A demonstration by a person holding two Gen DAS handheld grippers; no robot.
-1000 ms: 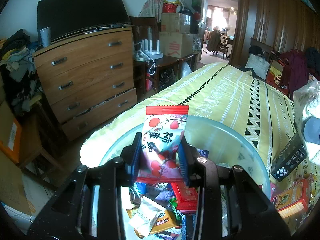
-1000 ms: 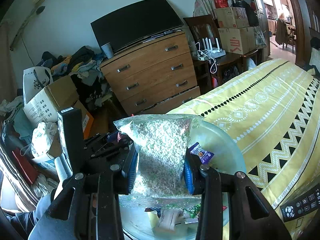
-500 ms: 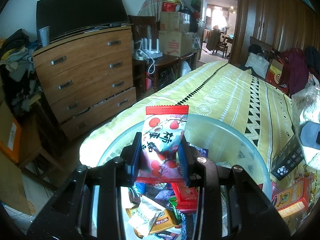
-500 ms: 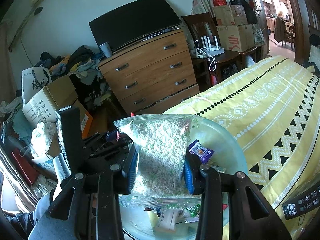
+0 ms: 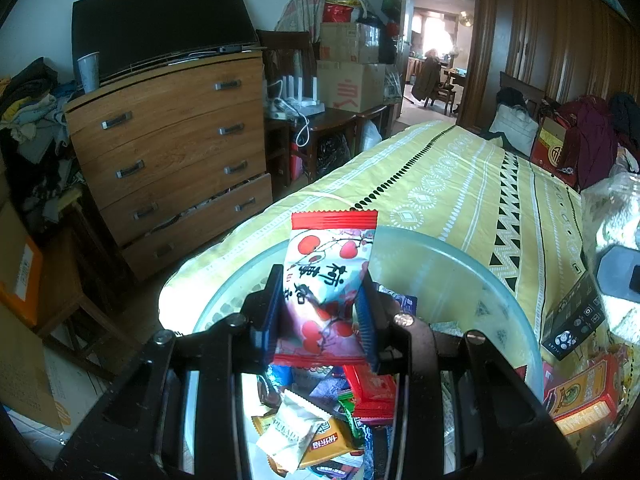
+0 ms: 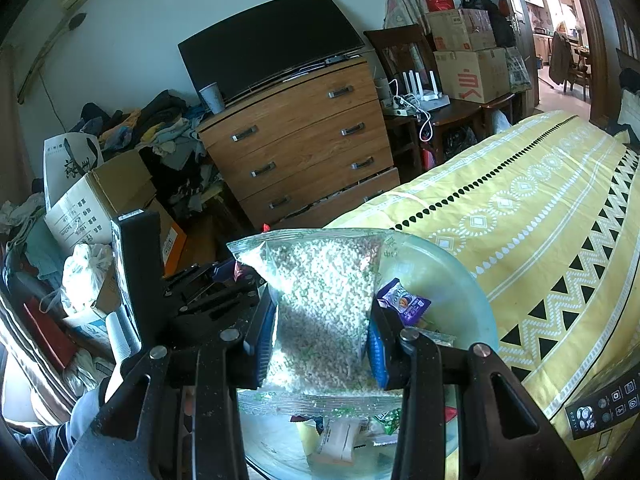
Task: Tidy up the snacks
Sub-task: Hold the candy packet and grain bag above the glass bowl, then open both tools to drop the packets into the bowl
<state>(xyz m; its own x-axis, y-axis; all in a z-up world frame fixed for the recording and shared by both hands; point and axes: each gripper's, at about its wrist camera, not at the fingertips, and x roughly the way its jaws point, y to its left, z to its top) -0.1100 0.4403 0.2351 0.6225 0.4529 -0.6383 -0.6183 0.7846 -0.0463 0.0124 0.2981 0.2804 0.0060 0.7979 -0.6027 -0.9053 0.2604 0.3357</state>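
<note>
Bedroom setting: a yellow patterned bedspread (image 5: 460,184) is seen stretching to the right, with a wooden chest of drawers (image 5: 176,152) against the far wall and a dark television (image 5: 160,24) stood upon it; a grey cup (image 5: 88,72) is placed at the left end of the chest top. Cardboard boxes (image 5: 352,68) are stacked beyond, next to the doorway.

Item 1: a clear glass bowl (image 5: 452,276), set on the bedspread, partly filled with assorted wrapped snacks (image 5: 316,420).

Item 2: a red-and-white snack packet (image 5: 326,280), printed with red fruit, is held upright above the bowl. It is clamped at its lower half between the blue pads of the left gripper (image 5: 318,320), one pad pressed to each side, the red top seal standing clear above the fingertips.

Item 3: a clear bag of pale pellets (image 6: 320,308) is pinched across its middle by the right gripper (image 6: 322,340), the bag bulging above and below the pads, over the same bowl. A small purple packet (image 6: 404,300) is seen just beside the right-hand finger.

Item 4: a black box (image 5: 572,320) and an orange carton (image 5: 584,396) are laid on the bedspread to the right of the bowl
</note>
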